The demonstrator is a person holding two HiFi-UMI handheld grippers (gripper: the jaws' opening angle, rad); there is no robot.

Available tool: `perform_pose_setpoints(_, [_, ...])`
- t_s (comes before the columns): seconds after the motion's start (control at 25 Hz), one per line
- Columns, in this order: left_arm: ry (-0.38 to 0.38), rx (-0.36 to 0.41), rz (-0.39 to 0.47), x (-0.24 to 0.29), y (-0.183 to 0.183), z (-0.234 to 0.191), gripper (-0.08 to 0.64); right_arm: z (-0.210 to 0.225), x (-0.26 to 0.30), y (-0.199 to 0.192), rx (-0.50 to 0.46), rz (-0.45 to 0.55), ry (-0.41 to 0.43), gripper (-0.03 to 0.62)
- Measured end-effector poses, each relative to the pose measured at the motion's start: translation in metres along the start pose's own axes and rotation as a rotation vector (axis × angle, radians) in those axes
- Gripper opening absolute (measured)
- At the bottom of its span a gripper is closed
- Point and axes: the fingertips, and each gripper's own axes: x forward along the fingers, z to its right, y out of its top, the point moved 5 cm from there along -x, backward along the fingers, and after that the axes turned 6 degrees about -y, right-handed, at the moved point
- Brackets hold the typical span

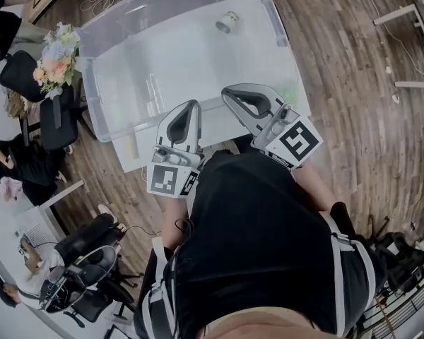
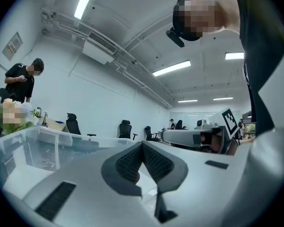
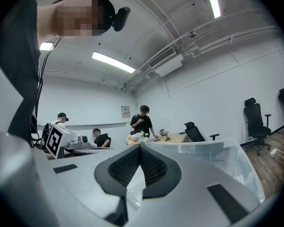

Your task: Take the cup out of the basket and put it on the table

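Observation:
In the head view a small cup lies on its side at the far end of a large clear plastic basket on a white table. Both grippers are held close to the person's chest over the table's near edge, well short of the cup. My left gripper has its jaws together with nothing between them, tips meeting in its own view. My right gripper is also shut and empty. Both gripper views tilt up toward the ceiling, and the cup does not show in them.
A flower bouquet stands at the basket's left corner. A tan cylinder lies on the table by the basket's near left corner. Office chairs and seated people are at the left. Wooden floor surrounds the table.

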Motion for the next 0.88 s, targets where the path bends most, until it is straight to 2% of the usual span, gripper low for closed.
perform_pose_setpoints(0.24, [0.034, 0.013, -0.001, 0.04, 0.002, 0.012, 0.017, 0.038, -0.012, -0.001, 0.018, -0.005, 0.035, 0.018])
perform_pose_setpoints(0.48, [0.041, 0.001, -0.026, 0.048, -0.002, 0.009, 0.017, 0.051, -0.006, -0.003, 0.025, -0.015, 0.033, 0.017])
perform_pose_setpoints(0.68, [0.011, 0.003, -0.034, 0.05, -0.001, -0.004, 0.017, 0.051, 0.005, -0.004, 0.035, -0.01, -0.006, 0.018])
perform_pose_setpoints(0.88, [-0.024, 0.019, -0.039, 0.048, 0.004, -0.018, 0.018, 0.054, 0.018, -0.004, -0.017, -0.055, -0.055, 0.018])
